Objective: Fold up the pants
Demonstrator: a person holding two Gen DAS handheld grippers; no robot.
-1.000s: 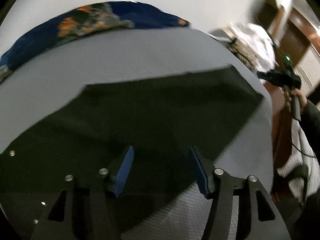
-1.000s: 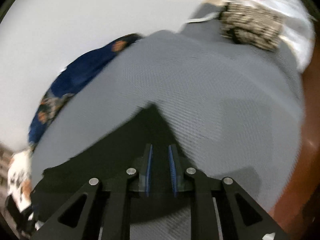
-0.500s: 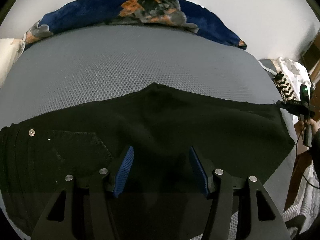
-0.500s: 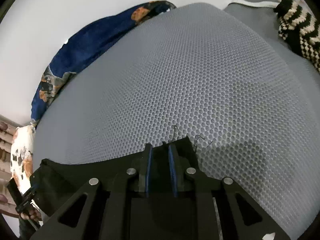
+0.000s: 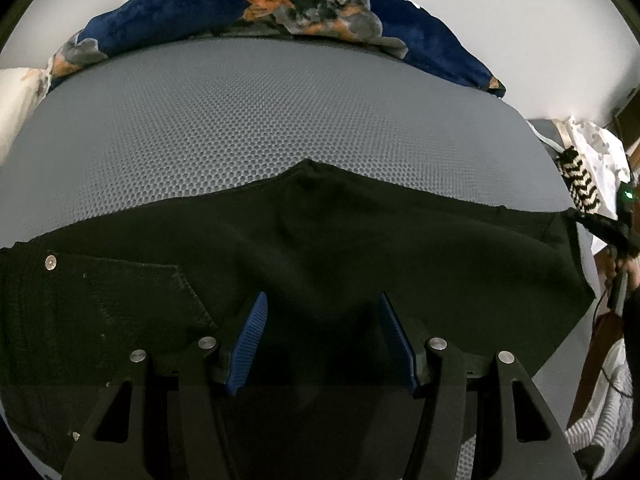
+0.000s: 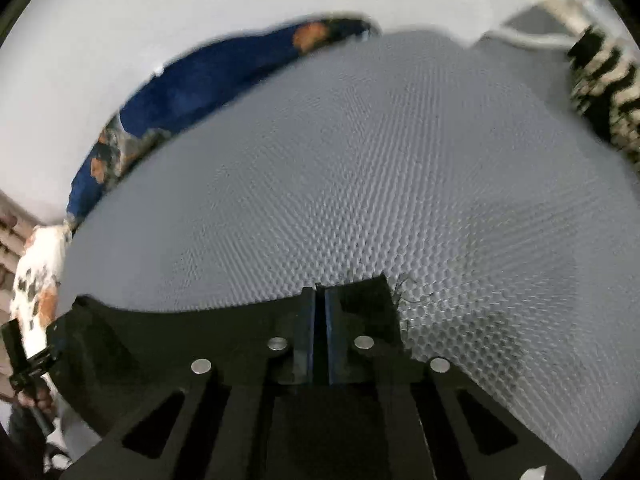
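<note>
while the right gripper (image 6: 320, 320) pinched the black pants (image 5: 320, 248) hem and the left gripper (image 5: 320, 340) hovered spread, keeping the cloth taut appeared advisable.

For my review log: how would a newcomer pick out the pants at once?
Start at the grey honeycomb mattress below the white wall. Its far edge holds a blue floral blanket, its right end a black-and-white zigzag knit. The pants lie flat across the near side, the only plain black piece, with a rivet and stitched pocket.
</note>
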